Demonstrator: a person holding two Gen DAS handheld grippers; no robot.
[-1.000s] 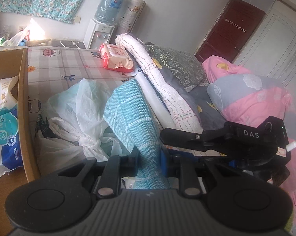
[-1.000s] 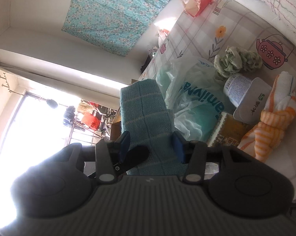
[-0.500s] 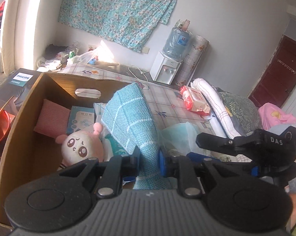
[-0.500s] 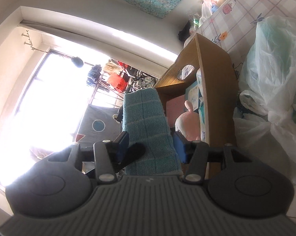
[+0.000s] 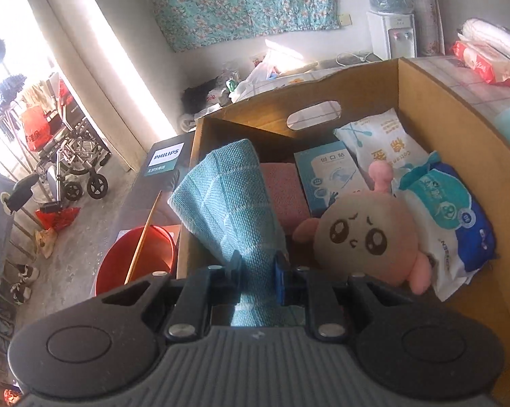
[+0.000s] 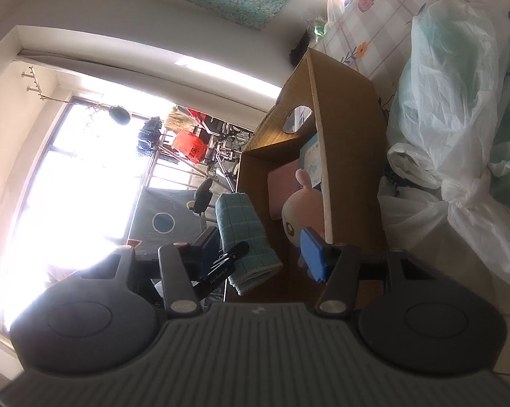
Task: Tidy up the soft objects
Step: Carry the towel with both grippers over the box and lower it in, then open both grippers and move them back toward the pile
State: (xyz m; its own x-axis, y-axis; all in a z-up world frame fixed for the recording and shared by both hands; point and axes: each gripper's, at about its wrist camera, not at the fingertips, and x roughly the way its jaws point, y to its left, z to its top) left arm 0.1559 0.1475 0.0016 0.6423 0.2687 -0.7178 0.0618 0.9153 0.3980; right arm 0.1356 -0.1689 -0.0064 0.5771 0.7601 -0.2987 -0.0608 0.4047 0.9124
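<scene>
The left gripper [image 5: 256, 273] is clamping a folded teal towel [image 5: 227, 200] and holding it over the near left corner of the cardboard box [image 5: 458, 108], not yet laid inside. The right gripper [image 6: 260, 254] is opening, its blue pads standing clear of the towel's free end, so it is gripping nothing. Already sitting in the box are a pink plush toy [image 5: 360, 234], a pink cloth [image 5: 282, 190], a small teal carton [image 5: 326, 173] and two soft tissue packs [image 5: 441, 210]. Judging from this, the sorting is well underway but unfinished: the towel is waiting to go in, and tied plastic bags [image 6: 458, 142] are lying on the checked sheet beside the box
</scene>
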